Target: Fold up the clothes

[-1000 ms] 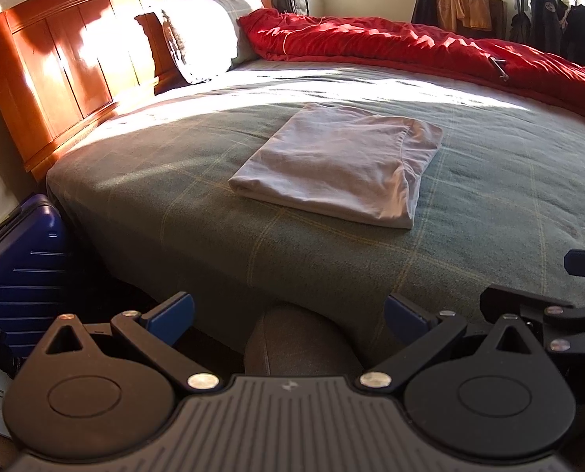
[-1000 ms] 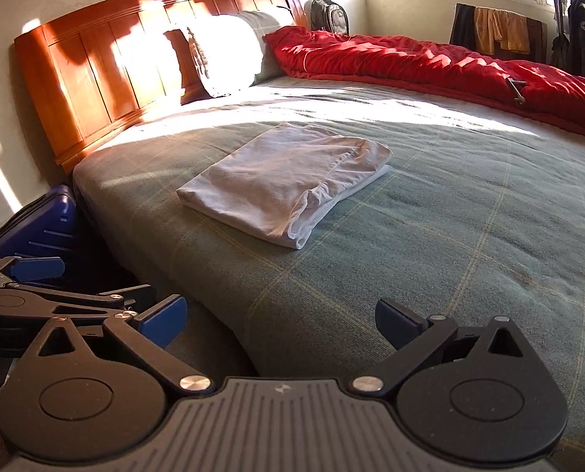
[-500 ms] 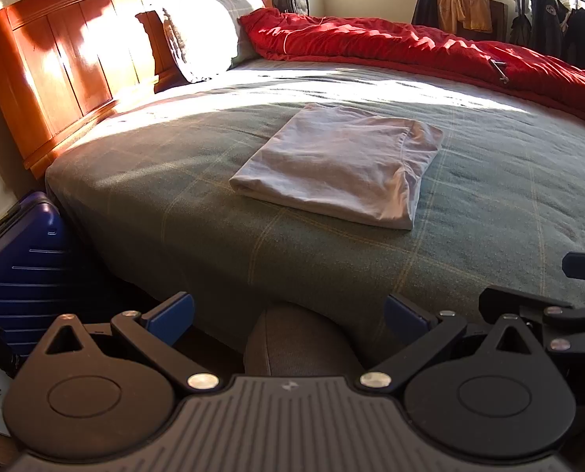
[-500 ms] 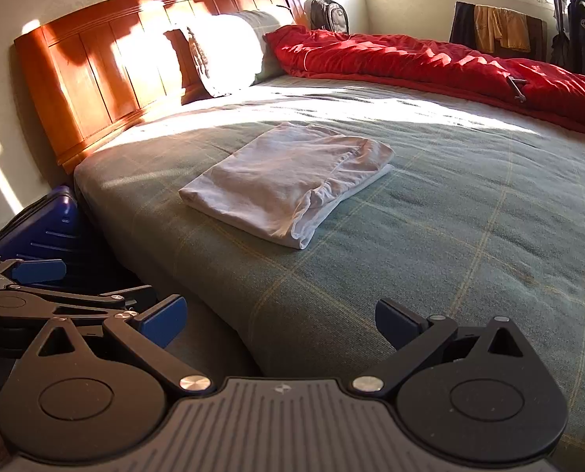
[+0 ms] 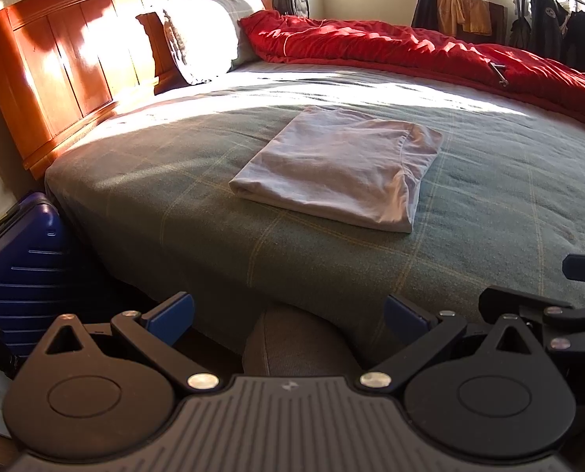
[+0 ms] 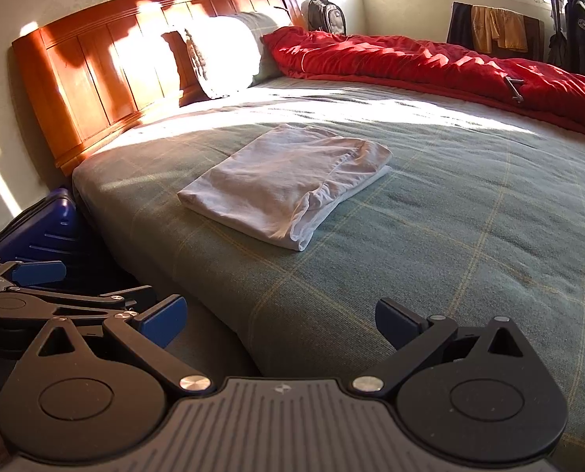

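- The folded shirt, pale grey-white, lies flat on the green bed cover in the middle of the left wrist frame and a little left of centre in the right wrist frame.
- The left gripper sits at the bottom of its frame with its blue-tipped fingers spread wide and holding nothing; the shirt is well above and beyond them.
- The right gripper is at the bottom of its frame, its fingers likewise wide apart and empty, well short of the shirt.
- Both grippers hang near the front edge of the bed; bare cover runs between that edge and the shirt.
- The shirt's open, layered end faces right in both views.
- A wide stretch of clear cover fills the right half of the frames, up to a red quilt along the top.
- A wooden headboard and a pillow stand at upper left.
- A blue suitcase sits at lower left, beside the bed.
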`<control>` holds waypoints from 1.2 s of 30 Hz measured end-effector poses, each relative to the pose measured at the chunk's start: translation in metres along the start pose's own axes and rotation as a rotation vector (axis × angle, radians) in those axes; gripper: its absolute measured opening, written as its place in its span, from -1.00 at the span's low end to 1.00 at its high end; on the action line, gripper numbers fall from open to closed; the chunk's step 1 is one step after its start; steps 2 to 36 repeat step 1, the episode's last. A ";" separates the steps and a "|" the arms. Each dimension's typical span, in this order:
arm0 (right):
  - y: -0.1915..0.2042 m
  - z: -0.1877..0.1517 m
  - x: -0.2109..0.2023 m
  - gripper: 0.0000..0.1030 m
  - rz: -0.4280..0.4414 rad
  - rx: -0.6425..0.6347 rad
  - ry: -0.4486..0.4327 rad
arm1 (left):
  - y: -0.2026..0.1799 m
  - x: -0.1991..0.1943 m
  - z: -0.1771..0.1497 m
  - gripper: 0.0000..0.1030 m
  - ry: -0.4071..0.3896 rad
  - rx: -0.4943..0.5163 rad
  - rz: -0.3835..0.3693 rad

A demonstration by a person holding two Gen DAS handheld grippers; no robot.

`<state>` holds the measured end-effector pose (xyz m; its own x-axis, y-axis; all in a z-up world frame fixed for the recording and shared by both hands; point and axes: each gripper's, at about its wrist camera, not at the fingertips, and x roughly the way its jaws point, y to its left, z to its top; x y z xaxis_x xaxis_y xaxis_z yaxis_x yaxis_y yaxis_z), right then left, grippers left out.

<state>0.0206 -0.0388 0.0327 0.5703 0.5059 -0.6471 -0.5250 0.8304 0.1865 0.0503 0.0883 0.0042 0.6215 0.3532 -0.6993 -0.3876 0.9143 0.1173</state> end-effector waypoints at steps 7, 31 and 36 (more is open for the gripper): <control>0.000 0.000 0.000 1.00 0.000 0.000 0.001 | 0.000 0.000 0.000 0.99 0.001 0.000 -0.001; 0.000 0.000 0.000 1.00 0.000 0.000 0.001 | 0.000 0.000 0.000 0.99 0.001 0.000 -0.001; 0.000 0.000 0.000 1.00 0.000 0.000 0.001 | 0.000 0.000 0.000 0.99 0.001 0.000 -0.001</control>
